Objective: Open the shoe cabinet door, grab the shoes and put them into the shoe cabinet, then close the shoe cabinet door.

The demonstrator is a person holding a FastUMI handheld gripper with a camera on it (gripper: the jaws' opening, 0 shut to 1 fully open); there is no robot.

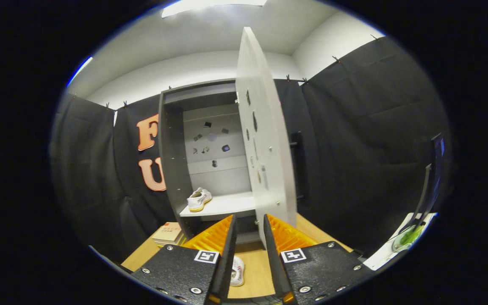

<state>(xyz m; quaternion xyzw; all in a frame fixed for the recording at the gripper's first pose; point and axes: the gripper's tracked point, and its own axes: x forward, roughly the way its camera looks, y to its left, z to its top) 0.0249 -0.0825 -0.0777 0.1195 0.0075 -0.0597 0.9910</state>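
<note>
A: Where do things stand around the tall grey shoe cabinet (176, 169)?

B: Its flat grey door (265, 140) is swung out toward us, nearly edge-on, hinged on the cabinet's right side. One white canvas shoe with a yellowish sole (198, 199) sits on the pale shelf (227, 205) inside, toward the cabinet's left wall. A second white shoe (237, 271) lies on the light wooden table (254, 267) in front of the cabinet, below the shelf.

A: And the tongs (250, 241)?

B: Parted a little, with a narrow gap, and holding nothing. The second shoe shows through that gap, under the fingers.

A: So what could go wrong?

B: I'd judge the door's lower corner the main hazard. It hangs just beyond the right finger, so a sideways swing while going down for the shoe could knock the door. Also, the gap looks too narrow for the shoe; closing in without widening would push it along the table instead of gripping it.

A: Room to work?

B: The shelf is bare to the right of the first shoe, so there's space there. Left of the cabinet's foot a small stack of books (168, 234) crowds the table; keep the lift clear of it and of the shelf's front lip.
</note>
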